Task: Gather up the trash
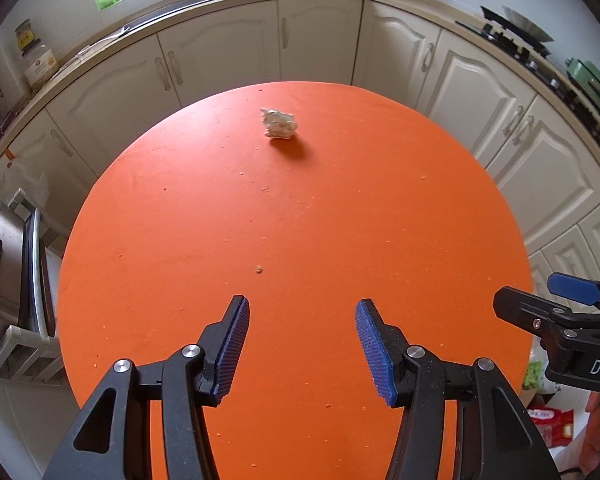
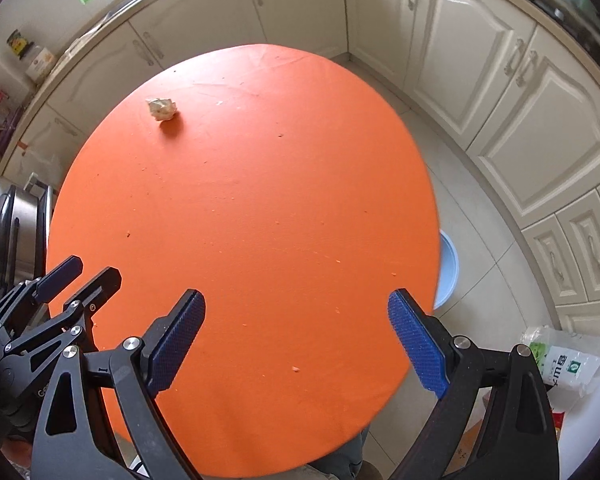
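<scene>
Hovering over the near edge of the round orange tabletop (image 1: 300, 220), the left gripper (image 1: 302, 344) has its blue-padded fingers (image 1: 232, 354) moderately spread with nothing between them. Far across the tabletop from it, toward the cream cabinets (image 1: 220, 48), a crumpled wad of white paper trash (image 1: 278, 123) lies alone, well apart from both grippers, with small crumbs (image 1: 259, 268) scattered around. Right of the left gripper, the right gripper (image 2: 296, 340) hangs with fingers wide and empty.
</scene>
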A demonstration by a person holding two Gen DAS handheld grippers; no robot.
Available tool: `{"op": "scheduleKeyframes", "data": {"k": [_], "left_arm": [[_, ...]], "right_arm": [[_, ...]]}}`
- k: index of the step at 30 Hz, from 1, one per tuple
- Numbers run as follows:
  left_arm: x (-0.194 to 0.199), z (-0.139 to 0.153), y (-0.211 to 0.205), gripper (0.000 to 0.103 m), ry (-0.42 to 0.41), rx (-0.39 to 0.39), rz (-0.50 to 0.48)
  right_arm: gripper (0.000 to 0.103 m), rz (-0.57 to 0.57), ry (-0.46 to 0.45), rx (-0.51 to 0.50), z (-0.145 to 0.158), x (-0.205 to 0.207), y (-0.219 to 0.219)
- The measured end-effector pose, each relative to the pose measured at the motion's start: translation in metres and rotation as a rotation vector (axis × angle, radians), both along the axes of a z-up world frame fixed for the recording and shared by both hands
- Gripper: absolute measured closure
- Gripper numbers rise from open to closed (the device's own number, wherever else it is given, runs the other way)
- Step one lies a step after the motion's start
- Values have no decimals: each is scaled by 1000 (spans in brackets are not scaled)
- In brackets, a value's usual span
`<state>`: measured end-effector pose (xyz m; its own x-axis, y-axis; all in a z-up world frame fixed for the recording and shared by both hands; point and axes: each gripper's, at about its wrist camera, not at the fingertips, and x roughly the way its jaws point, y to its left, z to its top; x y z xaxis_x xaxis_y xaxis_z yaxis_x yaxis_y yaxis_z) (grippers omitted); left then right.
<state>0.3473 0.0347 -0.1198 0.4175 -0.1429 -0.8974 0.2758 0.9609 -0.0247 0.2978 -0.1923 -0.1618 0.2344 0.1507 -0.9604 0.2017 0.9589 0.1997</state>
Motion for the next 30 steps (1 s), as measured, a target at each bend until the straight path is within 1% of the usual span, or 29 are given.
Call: {"op": "scheduleKeyframes", "data": {"k": [4,11,15,19,23,26,30], "left_arm": [[15,3,27,52,8,-6,56],[48,2,57,52,27,-15,130],[83,-5,64,52,43,-23,165],[113,-10,74,52,60,-32,192],[141,-17,90,52,70,-30,223],[161,-23,97,52,77,-22,247],[186,-33,103,52,92,-19,270]], "right_arm": [[9,64,4,-4,-4,24,27],[9,140,13,-29,-8,65,70],[9,157,10,-26,-10,95,92],[9,175,22,-24,-17,126,103],[9,200,24,-58,-20,155,114],[9,221,23,-59,-25,179,123],[9,254,46,-62,-40,207,134]]}}
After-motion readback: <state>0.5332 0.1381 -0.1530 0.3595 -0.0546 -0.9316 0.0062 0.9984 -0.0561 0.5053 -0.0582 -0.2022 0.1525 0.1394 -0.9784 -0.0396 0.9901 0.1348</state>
